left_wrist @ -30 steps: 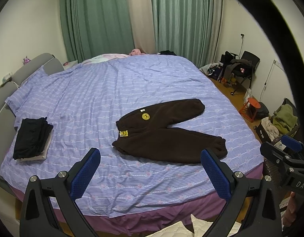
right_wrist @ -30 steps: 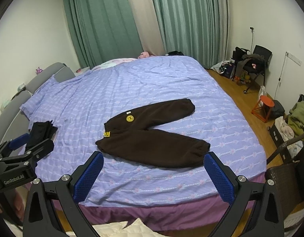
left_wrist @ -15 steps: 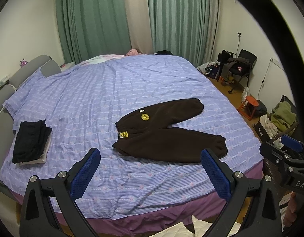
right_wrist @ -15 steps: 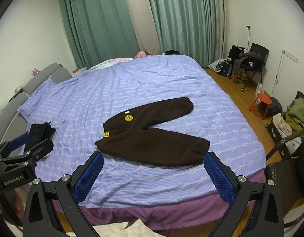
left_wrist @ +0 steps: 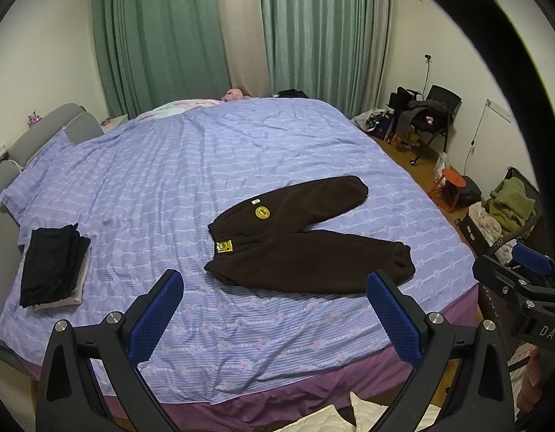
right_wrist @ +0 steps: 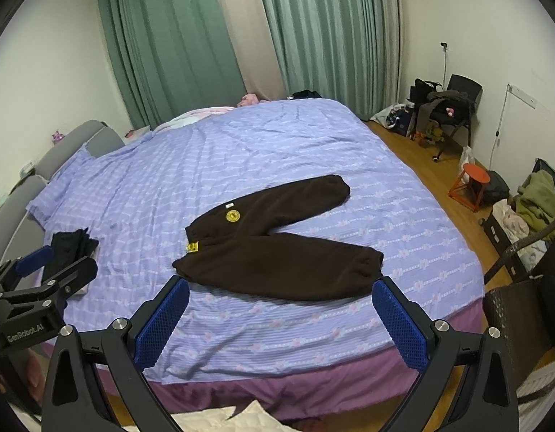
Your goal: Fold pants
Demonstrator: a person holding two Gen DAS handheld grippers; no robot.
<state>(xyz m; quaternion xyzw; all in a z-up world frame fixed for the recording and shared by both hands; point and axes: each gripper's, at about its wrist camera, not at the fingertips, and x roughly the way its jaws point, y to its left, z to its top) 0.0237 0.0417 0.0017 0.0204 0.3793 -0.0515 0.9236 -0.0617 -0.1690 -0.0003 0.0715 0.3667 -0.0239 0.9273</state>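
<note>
Dark brown fleece pants [left_wrist: 299, 237] lie spread flat on the purple striped bed [left_wrist: 169, 180], waistband to the left with yellow patches, legs splayed to the right; they also show in the right wrist view [right_wrist: 273, 237]. My left gripper [left_wrist: 273, 309] is open and empty, held off the near edge of the bed, short of the pants. My right gripper [right_wrist: 281, 309] is open and empty, also short of the pants. Each gripper shows at the edge of the other's view.
A stack of folded dark clothes [left_wrist: 54, 266] lies at the bed's left side. A grey headboard [left_wrist: 43, 136] is at far left. On the floor at right stand an orange stool [right_wrist: 473, 183], a cluttered chair [right_wrist: 450, 108] and a basket of clothes [left_wrist: 504, 212]. White quilted fabric [right_wrist: 219, 421] lies below.
Both grippers have risen and tipped back slightly, so the bed sits lower in view. The pants have not moved and both grippers stay open.
</note>
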